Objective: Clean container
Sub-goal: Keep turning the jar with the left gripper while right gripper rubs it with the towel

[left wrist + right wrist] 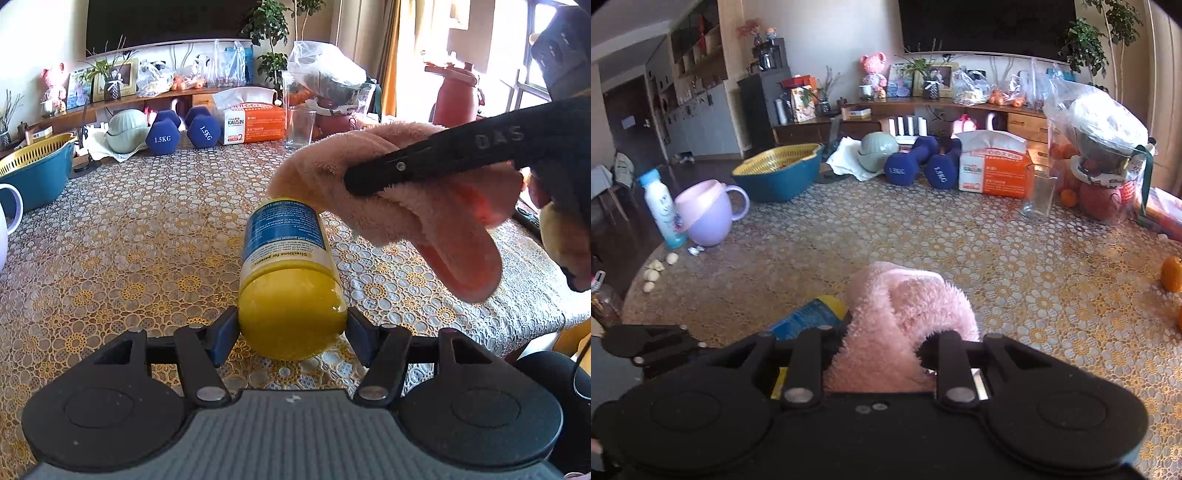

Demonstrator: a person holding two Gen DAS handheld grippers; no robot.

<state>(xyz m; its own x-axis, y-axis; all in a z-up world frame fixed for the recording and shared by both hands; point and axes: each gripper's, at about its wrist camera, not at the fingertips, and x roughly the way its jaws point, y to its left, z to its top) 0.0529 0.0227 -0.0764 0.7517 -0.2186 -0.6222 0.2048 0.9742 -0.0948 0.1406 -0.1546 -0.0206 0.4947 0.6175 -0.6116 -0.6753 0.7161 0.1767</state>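
Note:
A yellow container (286,258) with a blue label is held lying flat above the patterned table (129,240), its yellow end toward the camera. My left gripper (291,328) is shut on that end. A fluffy pink cloth (406,206) rests against the container's far end, held by the right gripper, one of whose fingers (424,162) crosses it. In the right wrist view my right gripper (882,343) is shut on the pink cloth (908,306), with the container (812,314) just to its left and partly hidden.
At the table's far side stand blue dumbbells (916,162), an orange tissue pack (993,170), an empty glass (1039,192) and a bagged bowl (1104,129). A blue and yellow basket (779,173), a purple cup (709,214) and a white bottle (661,206) stand left; an orange (1171,273) lies right.

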